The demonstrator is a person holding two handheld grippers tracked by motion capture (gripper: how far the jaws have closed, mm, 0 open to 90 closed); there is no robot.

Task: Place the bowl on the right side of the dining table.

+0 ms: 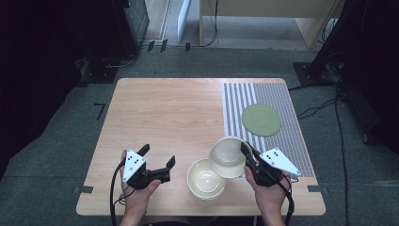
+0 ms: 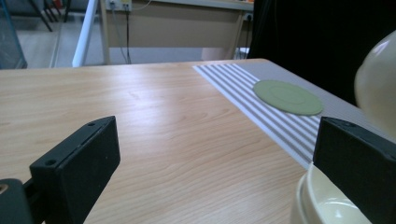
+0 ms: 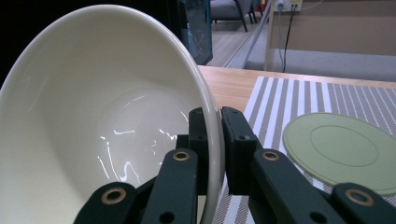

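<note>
my right tool [image 1: 244, 151] pinches the rim of a tilted bowl [image 1: 227, 157], held up over a second bowl [image 1: 205, 179] on the table [image 1: 169, 113]. my left tool [image 1: 157, 157] is wide open with nothing in it, beside the second bowl.

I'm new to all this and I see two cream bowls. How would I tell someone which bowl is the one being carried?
Start at the wooden table and go to the near end of the striped placemat. There the right claw pinches the rim of a cream bowl. Unlike the other bowl, which sits flat on the wood, this one is tipped on edge and lifted.
</note>
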